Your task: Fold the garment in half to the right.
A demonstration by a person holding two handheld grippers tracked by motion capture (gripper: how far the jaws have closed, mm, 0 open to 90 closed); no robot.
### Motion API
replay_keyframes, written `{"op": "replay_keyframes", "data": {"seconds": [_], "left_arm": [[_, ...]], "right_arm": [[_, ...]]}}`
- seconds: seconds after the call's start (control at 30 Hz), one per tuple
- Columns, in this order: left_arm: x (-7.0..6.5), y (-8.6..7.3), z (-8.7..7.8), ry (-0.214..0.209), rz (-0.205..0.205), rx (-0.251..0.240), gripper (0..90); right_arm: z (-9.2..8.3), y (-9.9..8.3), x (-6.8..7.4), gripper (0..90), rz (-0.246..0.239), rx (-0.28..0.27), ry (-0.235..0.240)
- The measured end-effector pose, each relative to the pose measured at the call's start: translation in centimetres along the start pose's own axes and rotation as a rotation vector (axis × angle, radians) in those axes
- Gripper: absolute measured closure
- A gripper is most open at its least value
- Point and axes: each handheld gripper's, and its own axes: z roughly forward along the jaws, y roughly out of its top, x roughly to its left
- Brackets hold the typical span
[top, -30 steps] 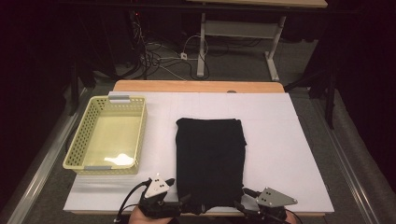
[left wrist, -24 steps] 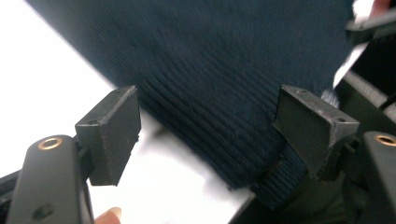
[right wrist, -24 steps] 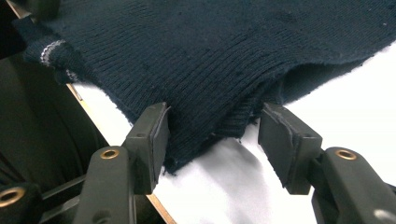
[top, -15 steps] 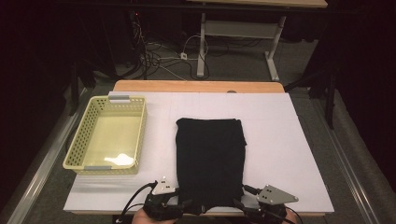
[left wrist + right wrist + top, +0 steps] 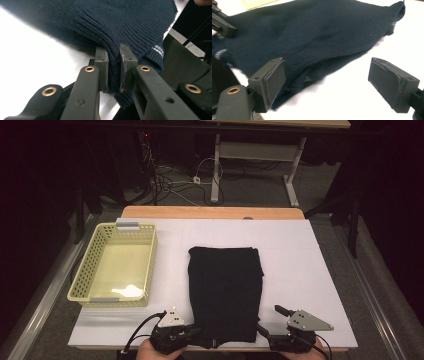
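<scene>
A dark knit garment [image 5: 225, 290] lies folded flat in the middle of the white table top [image 5: 300, 250]. My left gripper [image 5: 192, 334] is at its near left corner. Its jaws have just been closing, and in the left gripper view the pads [image 5: 126, 60] pinch a fold of the garment [image 5: 112, 25]. My right gripper [image 5: 264, 330] is at the near right corner. Its jaws have just been opening and now stand wide apart in the right gripper view [image 5: 327, 72]. The left pad [image 5: 274, 75] is at the garment's [image 5: 312, 32] edge, and the right pad is over bare table.
A pale yellow perforated basket [image 5: 80, 285] stands at the left of the table, a hand's width from the garment. The table's near edge runs just under both hands. Beyond the far wooden edge [image 5: 210, 212] are cables and a desk frame on the floor.
Both hands stay at the garment's near corners. The garment and the basket lie as before.
</scene>
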Motion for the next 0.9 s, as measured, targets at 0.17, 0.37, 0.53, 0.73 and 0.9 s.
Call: {"op": "replay_keyframes", "data": {"seconds": [0.17, 0.37, 0.53, 0.73, 0.9], "left_arm": [[1.0, -0.7, -1.2, 0.029, -0.025, -0.016, 78.0], [3.1, -2.0, -3.4, 0.098, -0.066, -0.038, 78.0], [4.2, -2.8, -4.8, 0.142, -0.084, -0.033, 78.0], [4.7, -3.6, -5.0, 0.159, -0.104, -0.032, 77.7], [4.6, -3.7, -4.8, 0.170, -0.095, -0.045, 76.0]], "right_arm": [[0.4, 0.3, -0.8, 10.5, 0.010, -0.009, 0.004], [0.9, 0.6, -2.4, 4.6, 0.010, -0.024, -0.034], [1.0, 0.6, -3.6, 0.6, 0.029, -0.024, -0.078], [0.9, 0.3, -4.4, 0.6, 0.030, -0.034, -0.113], [1.2, 0.1, -4.5, 0.5, 0.029, -0.030, -0.112]]}}
